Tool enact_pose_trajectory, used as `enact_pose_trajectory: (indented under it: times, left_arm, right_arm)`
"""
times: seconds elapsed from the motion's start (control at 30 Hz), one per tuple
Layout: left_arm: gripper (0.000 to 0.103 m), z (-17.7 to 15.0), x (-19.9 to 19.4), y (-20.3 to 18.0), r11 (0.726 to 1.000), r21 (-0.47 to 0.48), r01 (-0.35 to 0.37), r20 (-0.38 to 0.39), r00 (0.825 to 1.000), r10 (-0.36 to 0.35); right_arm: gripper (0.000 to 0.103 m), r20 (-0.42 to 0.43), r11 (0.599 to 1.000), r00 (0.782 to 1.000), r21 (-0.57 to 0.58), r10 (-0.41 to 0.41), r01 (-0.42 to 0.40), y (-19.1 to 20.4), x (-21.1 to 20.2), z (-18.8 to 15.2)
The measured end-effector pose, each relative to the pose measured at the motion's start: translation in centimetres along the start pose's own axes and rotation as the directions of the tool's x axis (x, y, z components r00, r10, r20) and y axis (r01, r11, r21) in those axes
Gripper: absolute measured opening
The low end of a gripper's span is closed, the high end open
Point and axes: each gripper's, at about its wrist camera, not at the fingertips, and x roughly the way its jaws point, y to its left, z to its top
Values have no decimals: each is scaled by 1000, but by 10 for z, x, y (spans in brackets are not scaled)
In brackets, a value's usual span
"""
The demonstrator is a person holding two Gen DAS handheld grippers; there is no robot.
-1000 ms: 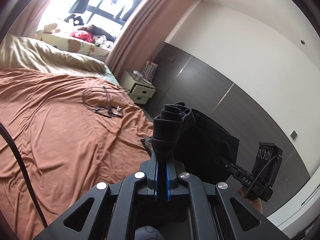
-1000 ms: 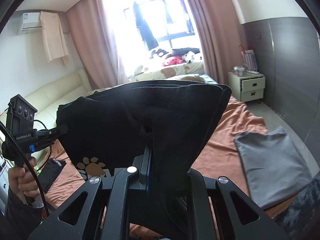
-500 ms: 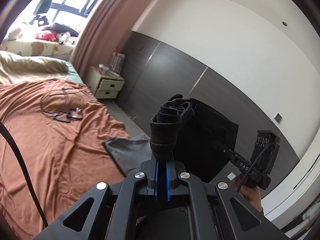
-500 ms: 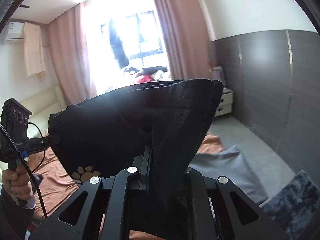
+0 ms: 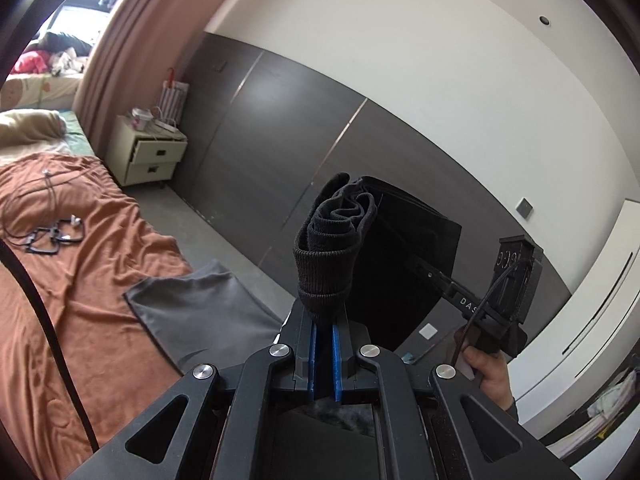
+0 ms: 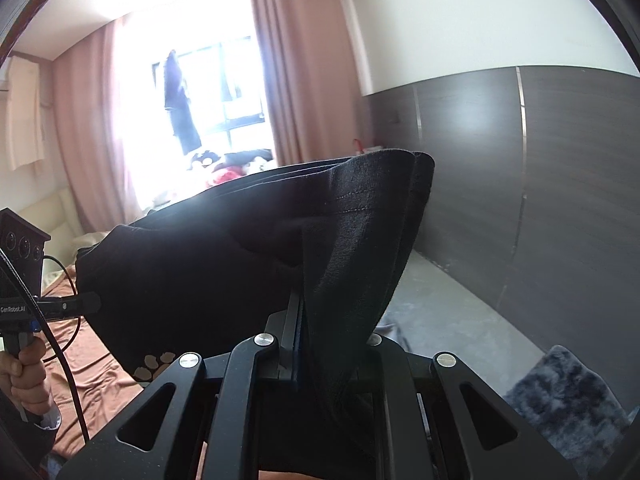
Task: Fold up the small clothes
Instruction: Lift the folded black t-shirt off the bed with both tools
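Between the two hand-held grippers, held up in the air: one black garment, folded, stretched from one to the other.

Left hand-held gripper: blue-padded jaws clamped on a bunched, ribbed black edge of the garment, which stands up as a rolled wad just beyond the fingertips. From that wad the cloth runs off to the right and far side as a flat dark panel, towards the right hand-held gripper.

Right hand-held gripper, own view: jaws pressed together on a stacked, stitched hem of the same garment, which drapes over the near fingers and hides their tips. Tan paw-print motif on the lower left of the cloth. Left hand at the left margin, gripping a handle; only part of that device is in view.

Below, left: bed under a rust-brown cover, with a folded grey garment lying at its right edge, its near corner cut off by the gripper frame. Cables farther back on the cover.

Hard to make out: the garment's kind and full outline; window area, overexposed; dark fuzzy fabric at lower right, partly cut off.
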Motion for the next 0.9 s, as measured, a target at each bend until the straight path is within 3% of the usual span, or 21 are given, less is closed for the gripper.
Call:
enact_pose_trajectory:
  times: [0.27,0.63,0.9]
  left_arm:
    - [6,2,55,29,999,-30,11,-59,998,-13]
    - [6,17,116,112,992,-102,-78,-118,991,66]
    - [6,20,161,184,975,-177,-137,-156,982,110]
  right_arm:
    - [9,-27,997,997,8,-74,74,15,33,8]
    - [9,-121,996,991,55,-61,68,67,143,-4]
    - [9,-218,996,974,52,-64,77,114,244,-5]
